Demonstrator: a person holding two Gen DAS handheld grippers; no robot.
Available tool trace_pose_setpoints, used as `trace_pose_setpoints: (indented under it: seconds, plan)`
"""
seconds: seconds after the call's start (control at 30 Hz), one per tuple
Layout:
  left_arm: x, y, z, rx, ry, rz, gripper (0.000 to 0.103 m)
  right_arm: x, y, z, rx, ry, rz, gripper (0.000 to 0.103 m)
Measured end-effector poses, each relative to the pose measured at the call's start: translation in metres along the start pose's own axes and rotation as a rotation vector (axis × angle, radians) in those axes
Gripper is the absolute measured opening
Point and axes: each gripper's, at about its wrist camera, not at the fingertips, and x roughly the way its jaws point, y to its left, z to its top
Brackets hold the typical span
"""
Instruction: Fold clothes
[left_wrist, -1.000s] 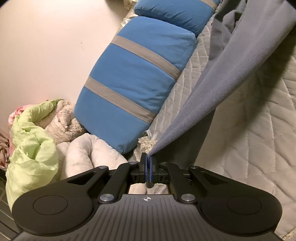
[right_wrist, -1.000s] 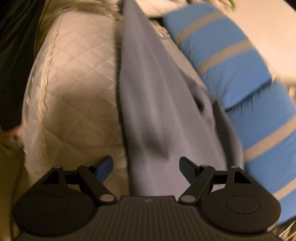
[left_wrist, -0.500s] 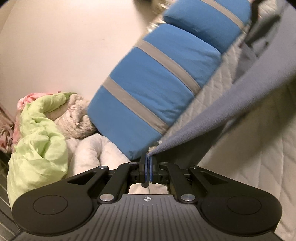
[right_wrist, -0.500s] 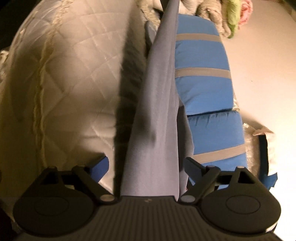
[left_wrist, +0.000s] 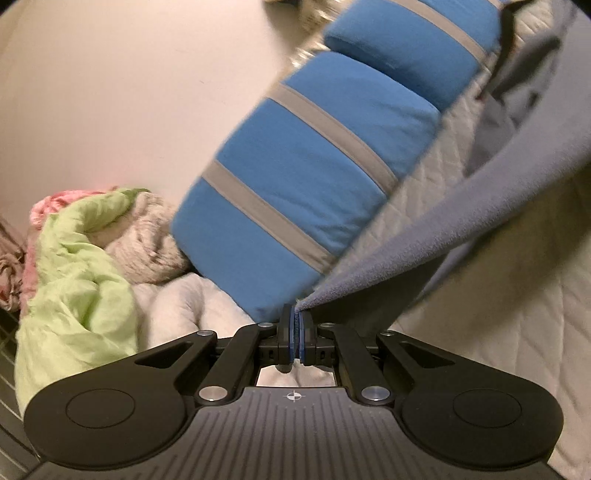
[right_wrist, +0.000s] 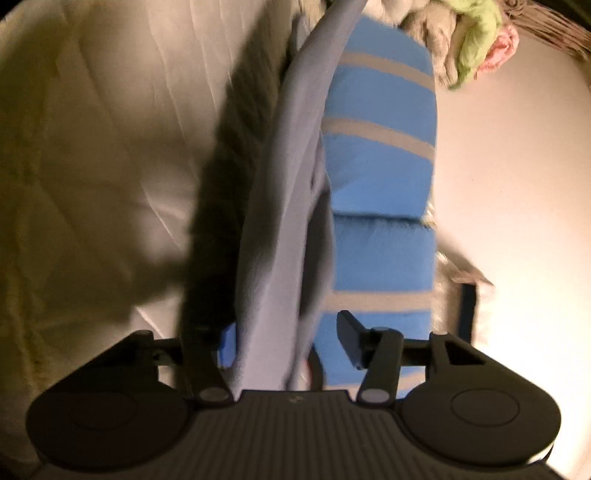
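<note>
**Grey cloth strung between two tongs**

At lower centre of the left view, the left tongs (left_wrist: 296, 325) are clenched on a corner of the grey cloth (left_wrist: 424, 243), which rises to the upper right over the bed (left_wrist: 498, 314). The right tongs (right_wrist: 288, 339) have just been closing, the cloth between them, not yet pinched. It looks soft, light and limp; edges and corners suit gripping. Beyond lie blue pillows (left_wrist: 303, 177).

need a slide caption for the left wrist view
Left tongs shut on a corner of the grey garment, stretched over the quilted bed beside blue striped pillows.
</note>
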Motion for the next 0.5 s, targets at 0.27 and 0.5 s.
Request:
trace_pose_setpoints:
  seconds: [0.27, 0.5]
  plan:
    - [0.008, -0.019, -0.022, 0.029, 0.046, -0.049, 0.003, 0.028, 0.001, 0.030, 0.049, -0.082, -0.073, 0.068]
    - [0.014, -0.029, -0.028, 0.039, 0.066, -0.072, 0.003, 0.046, -0.025, 0.053, 0.172, -0.151, -0.066, 0.059]
